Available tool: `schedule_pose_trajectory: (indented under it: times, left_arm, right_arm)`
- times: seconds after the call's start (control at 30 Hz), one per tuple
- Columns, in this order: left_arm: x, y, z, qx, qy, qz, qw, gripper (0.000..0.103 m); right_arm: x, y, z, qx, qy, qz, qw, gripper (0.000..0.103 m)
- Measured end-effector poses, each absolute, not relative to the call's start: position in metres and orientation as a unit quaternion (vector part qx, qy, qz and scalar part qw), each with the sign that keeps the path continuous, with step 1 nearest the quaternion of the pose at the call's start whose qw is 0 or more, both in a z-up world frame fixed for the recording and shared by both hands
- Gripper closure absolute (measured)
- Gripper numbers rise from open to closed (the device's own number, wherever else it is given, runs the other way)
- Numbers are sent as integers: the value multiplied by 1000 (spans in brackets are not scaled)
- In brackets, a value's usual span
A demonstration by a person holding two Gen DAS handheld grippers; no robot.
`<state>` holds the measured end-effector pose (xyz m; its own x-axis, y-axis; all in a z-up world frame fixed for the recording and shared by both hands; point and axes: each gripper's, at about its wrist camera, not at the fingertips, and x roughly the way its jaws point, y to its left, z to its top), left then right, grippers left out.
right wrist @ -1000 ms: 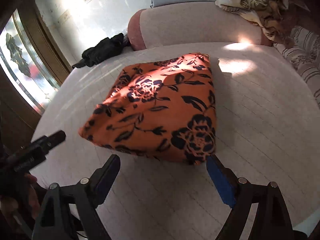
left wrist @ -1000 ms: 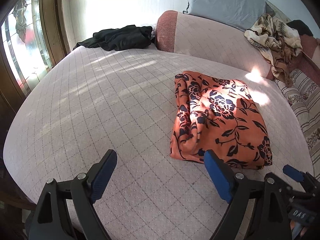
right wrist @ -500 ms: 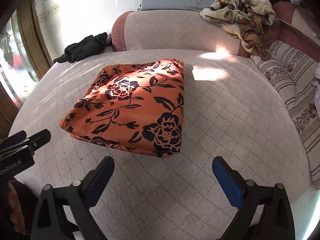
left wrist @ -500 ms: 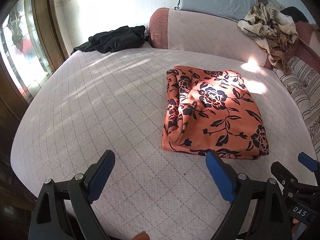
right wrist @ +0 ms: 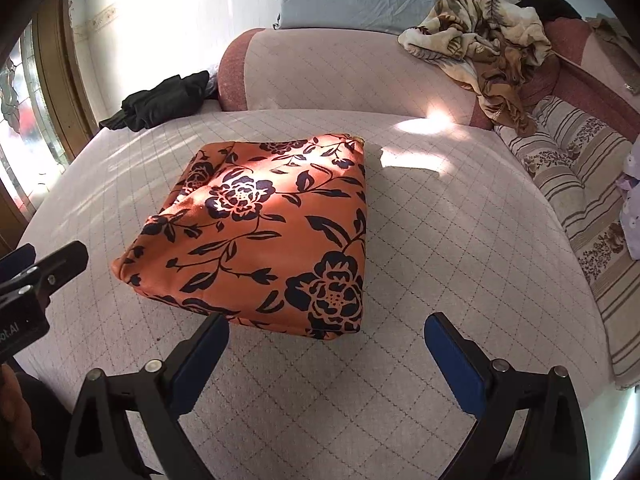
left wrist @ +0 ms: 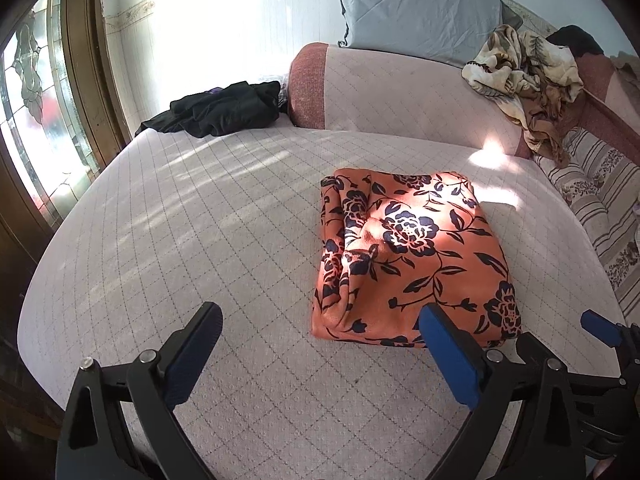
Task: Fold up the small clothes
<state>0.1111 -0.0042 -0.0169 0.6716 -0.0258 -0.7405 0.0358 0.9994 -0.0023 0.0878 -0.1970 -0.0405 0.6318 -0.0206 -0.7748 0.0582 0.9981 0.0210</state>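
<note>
Nearest to me, my left tongs [left wrist: 320, 332] hang spread wide over the quilted pink bed [left wrist: 180, 220], nothing between their blue pads; the jaws have just been opening. My right tongs [right wrist: 326, 338] are likewise released and bare, also having just opened wider, with quilted cover showing between the pads.

Just beyond the tips lies the folded orange garment [right wrist: 272, 232] with dark floral print, resting flat on the bed as a thick rectangular bundle. From the left tongs it sits at about one o'clock, its near edge partly behind the right-hand pad. From the right tongs it sits at about eleven o'clock, its near edge just past the left-hand pad. Neither pair touches it. A patch of sunlight falls across its top.

Farther off, at about eleven o'clock, a crumpled black garment [left wrist: 224, 108] lies at the far edge of the bed. At twelve o'clock stands the padded headboard [left wrist: 400, 92] with a blue-grey pillow [left wrist: 420, 8] above it. At about two o'clock a beige patterned blanket [left wrist: 528, 76] lies heaped on the headboard, with a striped cushion [right wrist: 572, 184] below.
</note>
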Motion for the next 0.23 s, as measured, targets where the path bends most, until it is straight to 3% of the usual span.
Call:
schedule_pose_trajectory:
  times: [0.23]
  left_arm:
    - [122, -8, -16, -6, 402, -39, 915, 4]
  right_arm:
    - [96, -197, -40, 23, 428, -22, 903, 3]
